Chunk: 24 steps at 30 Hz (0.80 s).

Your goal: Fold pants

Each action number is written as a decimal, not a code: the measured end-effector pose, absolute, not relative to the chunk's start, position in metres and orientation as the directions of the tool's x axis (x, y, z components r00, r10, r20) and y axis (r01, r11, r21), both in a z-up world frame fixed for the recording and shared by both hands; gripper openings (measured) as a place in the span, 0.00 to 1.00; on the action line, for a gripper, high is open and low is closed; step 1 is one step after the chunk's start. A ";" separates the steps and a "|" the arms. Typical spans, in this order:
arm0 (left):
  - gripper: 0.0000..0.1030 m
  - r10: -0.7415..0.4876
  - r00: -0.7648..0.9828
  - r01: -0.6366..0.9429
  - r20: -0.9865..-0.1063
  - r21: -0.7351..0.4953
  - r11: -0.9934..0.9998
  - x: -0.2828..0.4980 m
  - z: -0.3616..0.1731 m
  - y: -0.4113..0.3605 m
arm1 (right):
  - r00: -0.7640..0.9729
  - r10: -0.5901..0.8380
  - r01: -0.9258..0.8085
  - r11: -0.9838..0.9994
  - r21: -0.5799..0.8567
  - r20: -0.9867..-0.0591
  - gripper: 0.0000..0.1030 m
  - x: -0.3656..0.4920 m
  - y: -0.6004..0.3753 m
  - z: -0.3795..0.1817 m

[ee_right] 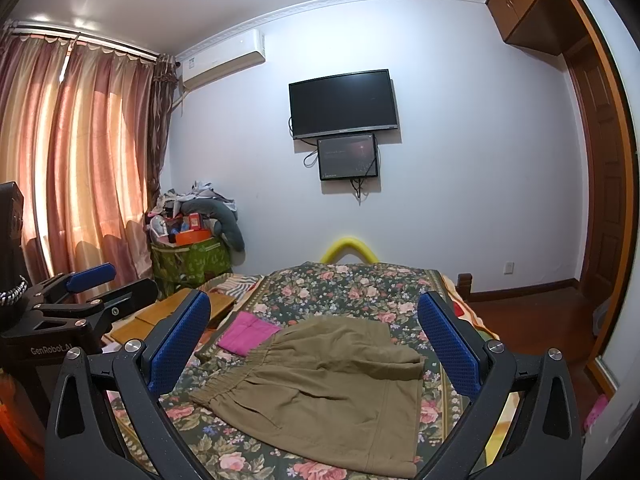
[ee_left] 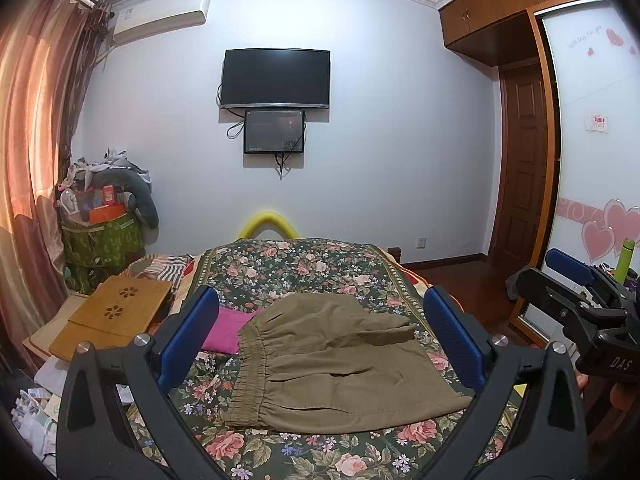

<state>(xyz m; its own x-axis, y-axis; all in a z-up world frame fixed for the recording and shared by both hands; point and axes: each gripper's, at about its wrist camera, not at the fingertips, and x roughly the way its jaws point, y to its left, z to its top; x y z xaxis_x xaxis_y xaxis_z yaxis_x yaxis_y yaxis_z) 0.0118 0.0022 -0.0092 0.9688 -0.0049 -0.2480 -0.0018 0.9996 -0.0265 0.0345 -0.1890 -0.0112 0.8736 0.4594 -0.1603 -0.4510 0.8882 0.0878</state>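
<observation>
A: Our left gripper (ee_left: 320, 336) and right gripper (ee_right: 314, 344) both hang spread wide, empty, above the pants (ee_left: 340, 364) lying folded on the floral bedspread (ee_left: 288, 272).

B: We judge only flattening remains; let's press gently, leaving the near edges square.

Olive-khaki pants (ee_left: 340, 364) on dark floral bedspread (ee_left: 304, 268), magenta cloth (ee_left: 228, 328)

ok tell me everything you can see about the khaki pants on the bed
The khaki pants look like soft, matte woven cotton, olive-tan. They lie folded into a compact, roughly rectangular bundle on the floral bedspread, with the gathered elastic waistband along the left edge and a folded layer resting across the top. A few creases and a seam show. A folded pink cloth sits at the far left corner, partly tucked behind. Neither tool touches them.
</observation>
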 end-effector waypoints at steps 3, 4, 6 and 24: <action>1.00 -0.001 0.970 -0.003 -0.244 -0.018 1.000 0.011 -0.009 0.002 | 0.874 0.460 -0.451 0.888 0.089 -0.160 1.00 0.035 -0.189 -0.012; 1.00 0.000 0.970 -0.004 -0.243 -0.014 1.000 0.011 -0.009 0.001 | 0.874 0.460 -0.451 0.888 0.089 -0.159 1.00 0.035 -0.189 -0.012; 1.00 0.000 0.970 -0.003 -0.243 -0.012 1.000 0.011 -0.009 0.000 | 0.873 0.460 -0.451 0.888 0.088 -0.160 1.00 0.035 -0.189 -0.011; 1.00 0.013 0.972 -0.017 -0.235 -0.015 1.000 0.009 -0.008 0.002 | 0.873 0.459 -0.450 0.888 0.088 -0.165 1.00 0.036 -0.190 -0.013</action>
<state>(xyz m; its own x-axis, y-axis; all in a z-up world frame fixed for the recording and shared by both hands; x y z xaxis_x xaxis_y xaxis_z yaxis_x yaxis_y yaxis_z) 0.0095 0.0023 -0.0077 0.9719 0.0129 -0.2351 -0.0169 0.9997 -0.0149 0.0359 -0.1898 -0.0126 0.8730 0.4590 -0.1649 -0.4505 0.8884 0.0884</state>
